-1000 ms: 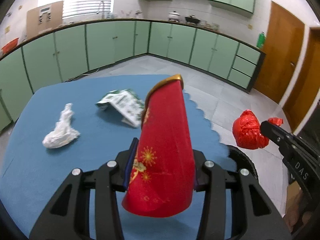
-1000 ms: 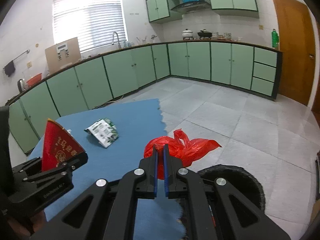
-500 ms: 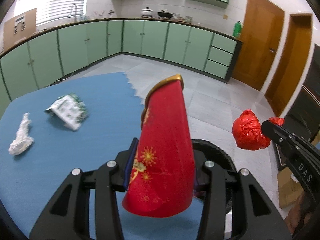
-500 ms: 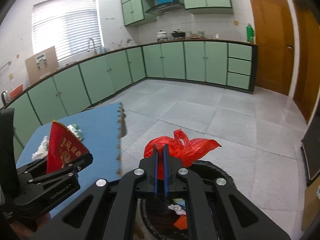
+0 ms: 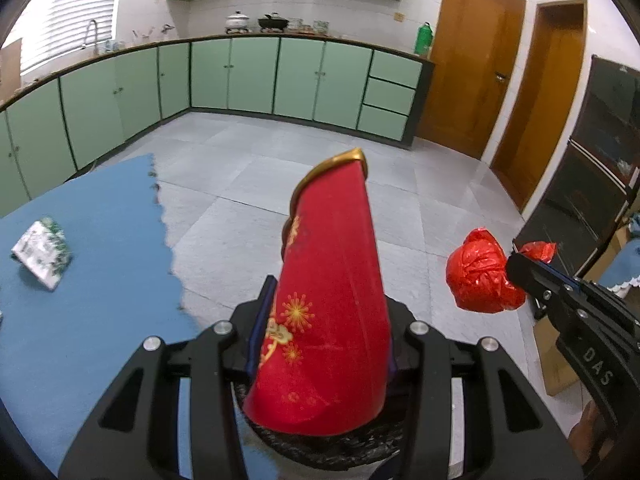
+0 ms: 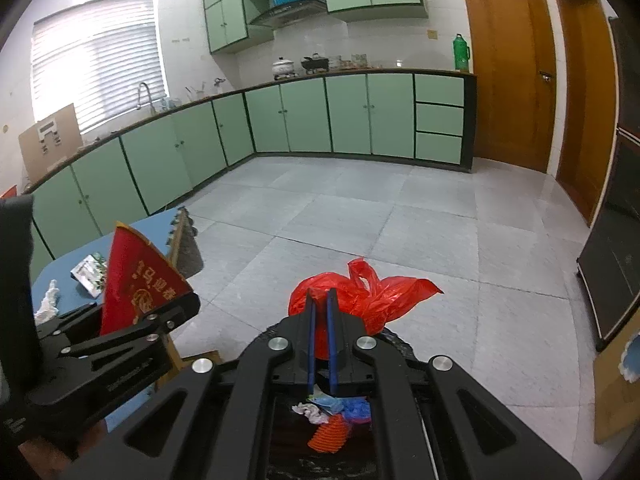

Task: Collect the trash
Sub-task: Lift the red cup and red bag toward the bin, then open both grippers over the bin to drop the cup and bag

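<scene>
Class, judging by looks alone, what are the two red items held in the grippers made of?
Red crumpled bag: thin glossy plastic film, judging by its wrinkles and shine. Red cone-shaped packet with gold print: probably coated paper or card, as it holds a smooth, stiff curve.

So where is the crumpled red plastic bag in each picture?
Left wrist view: the red plastic bag is at the right edge, pinched by the right gripper.
Right wrist view: it is low in the centre, just beyond the gripper's own fingertips, above the trash bin.
Shared landmark: the green bottle on the counter.
</scene>
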Tool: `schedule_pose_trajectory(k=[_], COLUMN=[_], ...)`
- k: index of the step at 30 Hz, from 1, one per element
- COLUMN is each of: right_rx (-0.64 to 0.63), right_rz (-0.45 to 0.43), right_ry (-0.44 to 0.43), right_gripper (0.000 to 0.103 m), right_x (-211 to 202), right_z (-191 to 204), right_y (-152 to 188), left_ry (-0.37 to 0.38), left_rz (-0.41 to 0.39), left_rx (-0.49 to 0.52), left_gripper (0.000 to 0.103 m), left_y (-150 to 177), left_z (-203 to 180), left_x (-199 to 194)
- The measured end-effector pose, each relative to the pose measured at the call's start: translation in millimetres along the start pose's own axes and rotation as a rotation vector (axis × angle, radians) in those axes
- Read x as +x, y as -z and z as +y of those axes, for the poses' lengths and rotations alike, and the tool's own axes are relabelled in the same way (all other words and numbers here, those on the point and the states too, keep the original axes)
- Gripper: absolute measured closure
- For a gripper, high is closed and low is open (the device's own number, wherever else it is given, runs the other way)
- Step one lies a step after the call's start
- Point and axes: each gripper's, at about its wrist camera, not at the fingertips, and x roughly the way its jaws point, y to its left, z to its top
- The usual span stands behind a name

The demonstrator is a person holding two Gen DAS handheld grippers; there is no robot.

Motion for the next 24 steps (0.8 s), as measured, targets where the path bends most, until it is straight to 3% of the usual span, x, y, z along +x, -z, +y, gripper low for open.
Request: schedule_pose_trajectory(k=[13,14,16,18,22,24], right_rx=[0.036,0.041,0.056,0.074,0.082,0.086], right_rz=[0.068,0.080,0.101,0.125,0.132,0.123], right_ry=[0.009,0.000,-0.011,-0.023,-0.008,0.009], right_gripper=[0.098,0.098,0.093,0.067,0.056,0.042], right_x=[38.8,43.8,53.1,63.4,69.6,69.2], right_z=[-37.9,-40.7,-46.2,-50.8,-57.2,-58.1], right_y=[8.6,10.9,16.5,21.4,26.4,26.8], left_ry=[0.032,0.034,0.046,0.065,0.091,0.090], left_rz=[0.092,0.095,0.102,0.095,0.074,0.062], left_rx=[0.007,0.006,0.007,0.011,0.010,0.004], left_gripper=[0.059,0.057,0.042,0.031,0.023,0.023], left_y=[2.9,0.2,-2.0,-2.1,-0.1,1.4], left_z=[-13.2,-13.4,-10.7,-9.6,-5.1,-3.3], left_x=[55.4,57.2,59.5,58.6,52.0,46.2])
